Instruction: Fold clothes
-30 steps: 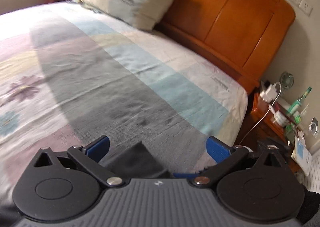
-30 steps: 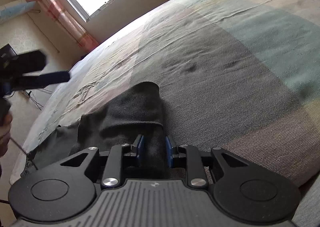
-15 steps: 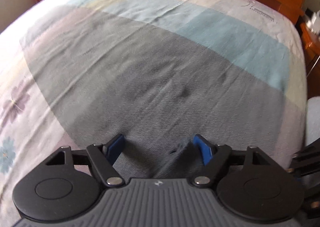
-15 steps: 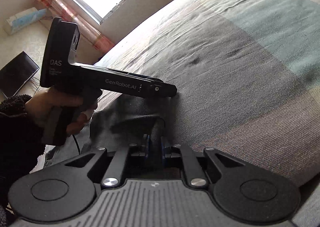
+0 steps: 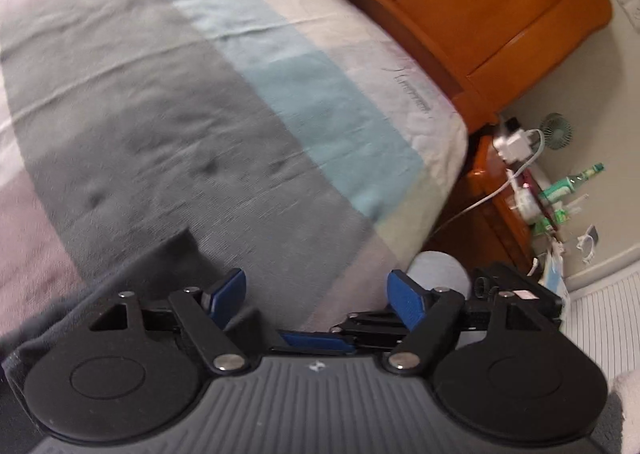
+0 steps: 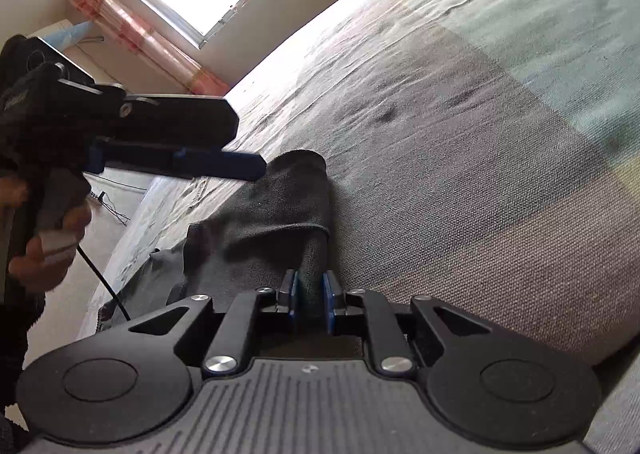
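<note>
Dark grey knit fabric, a garment (image 6: 276, 210), is found lying bunched on the bed (image 6: 480, 134) near its near-left edge, over the grey band of a striped bedspread. One fold of it rises into the right claw (image 6: 311, 304), whose blue pads are clamped on the cloth with only the pinched thickness between them; the jaws are easing slightly apart at this moment, yet the fabric is seen held.

The left claw (image 5: 316, 294) is seen with its jaws well apart and nothing between them. In the left wrist view a dark corner of the garment (image 5: 160, 266) lies just beside and beneath the left-hand finger, not between the pads. In the right wrist view the same tool (image 6: 216, 166) is held by a hand (image 6: 48, 230) above the far-left part of the garment, its blue fingers pointing toward the raised hump; contact cannot be confirmed.

The step in hand is judged to be the taking of a second hold, so that the piece can be lifted and spread before any fold is made. No fold is judged complete; the cloth is crumpled.

The next move is judged to call for the left claw to be lowered onto a free edge or corner and closed there, well apart from the right grip. A risk is noted: the bedspread could be caught with the garment.

A wooden headboard (image 5: 500, 14) and a cluttered nightstand (image 5: 504, 206) are noted at far right.
</note>
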Tool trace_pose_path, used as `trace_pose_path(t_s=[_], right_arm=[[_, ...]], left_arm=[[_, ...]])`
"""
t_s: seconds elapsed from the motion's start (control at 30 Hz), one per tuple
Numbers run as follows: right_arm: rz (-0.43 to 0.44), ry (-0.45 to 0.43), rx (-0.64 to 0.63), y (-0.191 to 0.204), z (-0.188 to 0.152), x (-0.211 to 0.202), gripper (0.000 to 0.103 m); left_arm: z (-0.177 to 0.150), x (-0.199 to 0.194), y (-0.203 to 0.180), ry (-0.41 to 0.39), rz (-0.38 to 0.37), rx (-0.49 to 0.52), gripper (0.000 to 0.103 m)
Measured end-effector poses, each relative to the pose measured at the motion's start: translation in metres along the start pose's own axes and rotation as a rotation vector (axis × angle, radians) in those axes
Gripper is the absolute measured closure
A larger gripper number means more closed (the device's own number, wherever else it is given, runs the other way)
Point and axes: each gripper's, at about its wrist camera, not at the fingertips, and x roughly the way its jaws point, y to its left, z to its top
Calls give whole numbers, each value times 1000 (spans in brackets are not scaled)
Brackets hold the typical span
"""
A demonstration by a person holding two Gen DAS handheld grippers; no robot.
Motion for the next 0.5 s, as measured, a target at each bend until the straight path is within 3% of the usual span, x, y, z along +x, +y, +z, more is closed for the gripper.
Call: trace_pose_path(t_s=[0.1, 0.2, 0.37, 0.47, 0.5], right_arm=[[8, 2, 6, -1, 2, 3, 85], [31, 23, 55, -6, -2, 2, 90], [68, 67, 94, -10, -12, -8, 92], [72, 45, 132, -14, 1, -4, 86], [78, 38, 144, -16, 7, -1, 77]], left_arm=[[6, 23, 33, 20, 47, -110, 27], [5, 26, 56, -22, -25, -200, 27], [1, 25, 58, -45, -50, -206, 27], [1, 26, 56, -47, -49, -208, 27], [1, 26, 54, -46, -45, -199, 26]])
